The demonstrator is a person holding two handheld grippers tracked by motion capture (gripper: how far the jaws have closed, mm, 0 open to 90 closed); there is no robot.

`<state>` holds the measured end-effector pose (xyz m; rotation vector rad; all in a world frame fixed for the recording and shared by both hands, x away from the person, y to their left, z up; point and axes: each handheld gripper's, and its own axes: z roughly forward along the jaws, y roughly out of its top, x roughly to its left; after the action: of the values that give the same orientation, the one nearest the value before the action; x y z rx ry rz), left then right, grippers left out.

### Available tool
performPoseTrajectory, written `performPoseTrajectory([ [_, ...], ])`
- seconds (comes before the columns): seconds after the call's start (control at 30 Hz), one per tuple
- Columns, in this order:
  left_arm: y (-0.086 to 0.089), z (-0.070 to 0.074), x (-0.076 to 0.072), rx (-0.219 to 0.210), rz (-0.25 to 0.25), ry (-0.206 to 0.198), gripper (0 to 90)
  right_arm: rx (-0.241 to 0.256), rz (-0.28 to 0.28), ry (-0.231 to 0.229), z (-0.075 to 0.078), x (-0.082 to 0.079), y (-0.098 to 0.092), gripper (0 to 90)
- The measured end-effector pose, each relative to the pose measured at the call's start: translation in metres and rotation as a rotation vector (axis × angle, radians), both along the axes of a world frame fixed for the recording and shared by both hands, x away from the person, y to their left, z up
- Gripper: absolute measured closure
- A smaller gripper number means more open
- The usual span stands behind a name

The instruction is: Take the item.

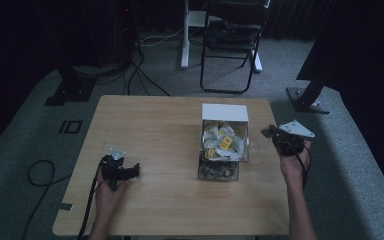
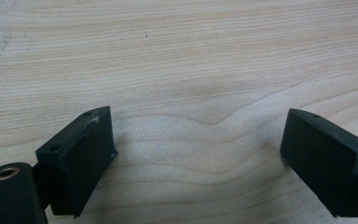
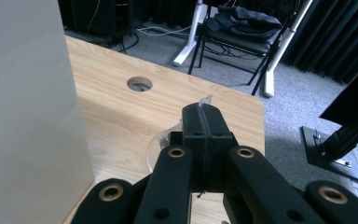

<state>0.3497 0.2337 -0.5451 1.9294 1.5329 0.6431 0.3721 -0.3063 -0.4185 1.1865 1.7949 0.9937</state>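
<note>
A white box (image 1: pixel 225 112) stands on the wooden table (image 1: pixel 150 125), right of centre, with several white and yellow packets (image 1: pixel 222 142) in it. In front of it sits a clear tub (image 1: pixel 218 171) with dark contents. My right gripper (image 1: pixel 266 132) hovers just right of the box. In the right gripper view it (image 3: pixel 205 108) is shut on a thin clear plastic piece (image 3: pixel 161 139), with the box's white wall (image 3: pixel 28 93) close on the left. My left gripper (image 1: pixel 137 170) rests low over the table's left part; its jaws (image 2: pixel 196 130) stand open over bare wood.
A round cable hole (image 3: pixel 140 84) is cut in the table near its far edge. A black folding chair (image 1: pixel 235 40) and a white stand leg (image 1: pixel 184 35) are on the carpet beyond. Cables trail on the floor at left (image 1: pixel 40 172).
</note>
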Motion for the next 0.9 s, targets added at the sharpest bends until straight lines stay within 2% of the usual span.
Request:
performPoseTrajectory([
  [0.3,0.0,0.0,0.0,0.0,0.0,0.001,10.7,-0.014,-0.006,0.017,0.0,0.011,0.001,90.0],
  [0.9,0.0,0.0,0.0,0.0,0.0,0.002,10.7,-0.004,-0.028,0.059,-0.007,0.029,-0.001,89.6],
])
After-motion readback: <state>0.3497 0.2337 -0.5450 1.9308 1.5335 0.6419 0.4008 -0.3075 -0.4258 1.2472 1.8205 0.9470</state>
